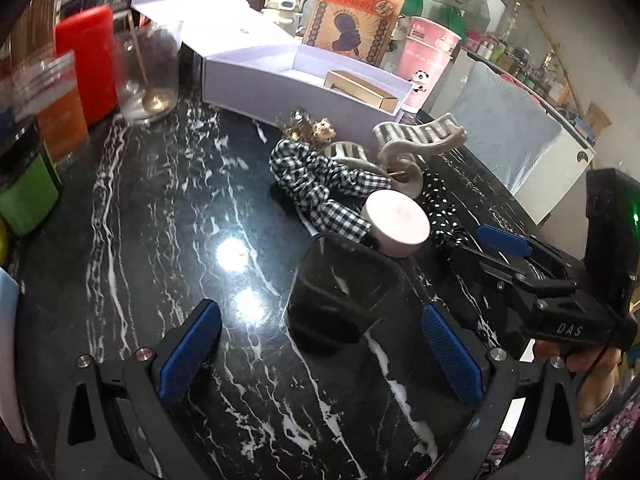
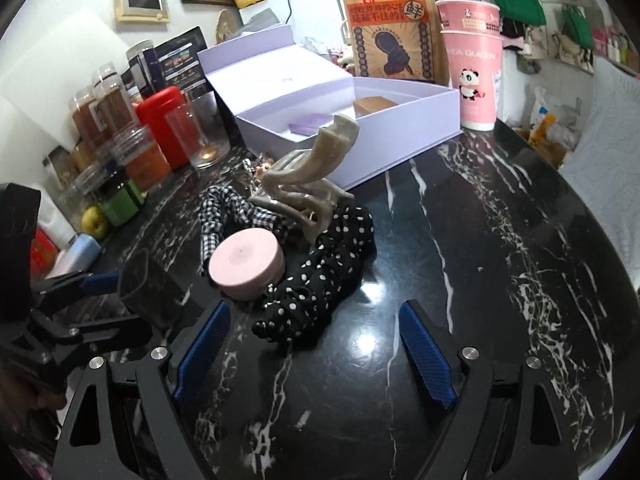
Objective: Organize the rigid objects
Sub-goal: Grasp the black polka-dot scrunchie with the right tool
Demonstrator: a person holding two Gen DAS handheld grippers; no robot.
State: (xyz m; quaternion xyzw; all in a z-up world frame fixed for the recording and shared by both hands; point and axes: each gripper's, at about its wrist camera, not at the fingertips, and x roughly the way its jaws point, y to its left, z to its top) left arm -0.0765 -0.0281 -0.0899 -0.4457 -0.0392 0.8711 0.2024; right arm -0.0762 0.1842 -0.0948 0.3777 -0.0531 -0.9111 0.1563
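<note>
A small heap lies on the black marble counter [image 1: 160,208]. It holds a pink round case [image 1: 396,224] [image 2: 248,264], a beige claw clip [image 1: 416,140] [image 2: 312,184], a checked scrunchie [image 1: 320,184] [image 2: 224,208] and a polka-dot scrunchie [image 2: 320,280] [image 1: 440,208]. A dark glossy rounded box [image 1: 344,284] [image 2: 156,284] stands in front of the heap. My left gripper [image 1: 320,344] is open just short of that box, touching nothing. My right gripper [image 2: 316,344] is open, and the polka-dot scrunchie's near end lies just ahead of its gap. Behind sits an open lavender box [image 1: 248,84] [image 2: 400,140].
Jars, a red canister [image 1: 88,60] and a glass with a spoon [image 1: 152,76] line the left side. A brown paper bag [image 2: 392,28] and stacked pink cups [image 2: 476,68] stand behind the box. The counter's curved edge [image 2: 580,200] runs along the right.
</note>
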